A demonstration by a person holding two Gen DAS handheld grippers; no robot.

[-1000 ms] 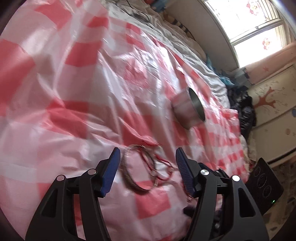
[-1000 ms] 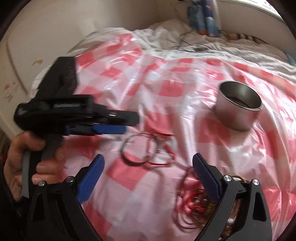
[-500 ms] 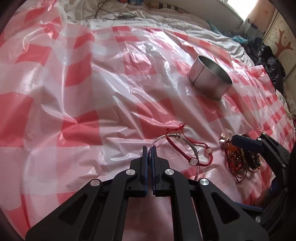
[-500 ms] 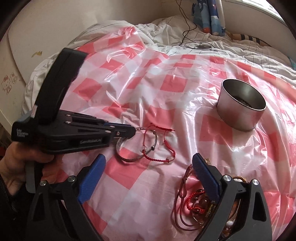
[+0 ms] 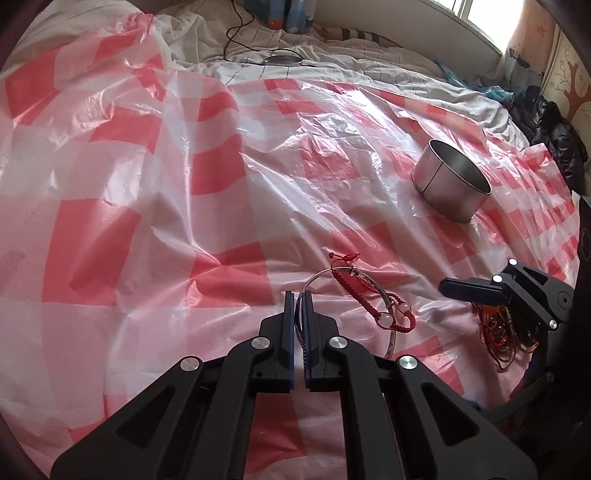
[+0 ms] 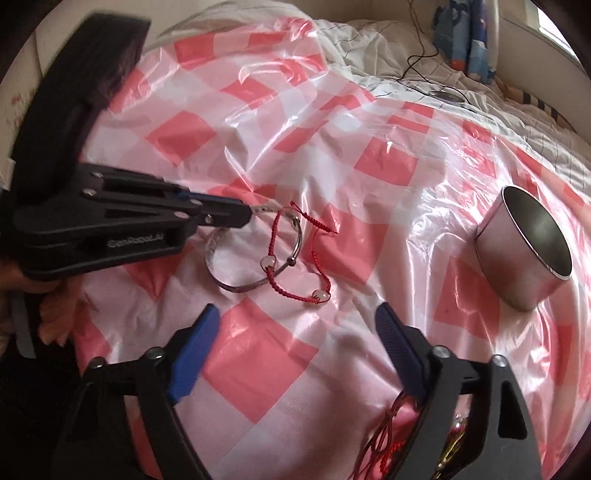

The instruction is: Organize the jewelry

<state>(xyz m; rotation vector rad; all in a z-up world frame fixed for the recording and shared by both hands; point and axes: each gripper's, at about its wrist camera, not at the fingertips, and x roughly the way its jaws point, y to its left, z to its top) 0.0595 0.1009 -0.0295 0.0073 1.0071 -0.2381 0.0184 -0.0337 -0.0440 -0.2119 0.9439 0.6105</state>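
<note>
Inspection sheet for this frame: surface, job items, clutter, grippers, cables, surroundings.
Surface: red-and-white checked plastic sheet over a bed, wrinkled.
Job's things: silver bangle with red cord bracelet tangled on it; jewelry pile; metal tin, upright, open.
Clutter: nothing seen.
Grippers: left gripper shut on silver bangle; right gripper open, holding nothing.
Cables: black cable on the bedding.
Surroundings: white bedding, window.

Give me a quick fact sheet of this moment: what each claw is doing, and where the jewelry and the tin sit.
left gripper: shut on the silver bangle
right gripper: open, holding nothing
red cord bracelet: threaded around the bangle
metal tin: upright on the checked plastic sheet, apart from the bangle
jewelry pile: tangled cords by the right gripper
</note>
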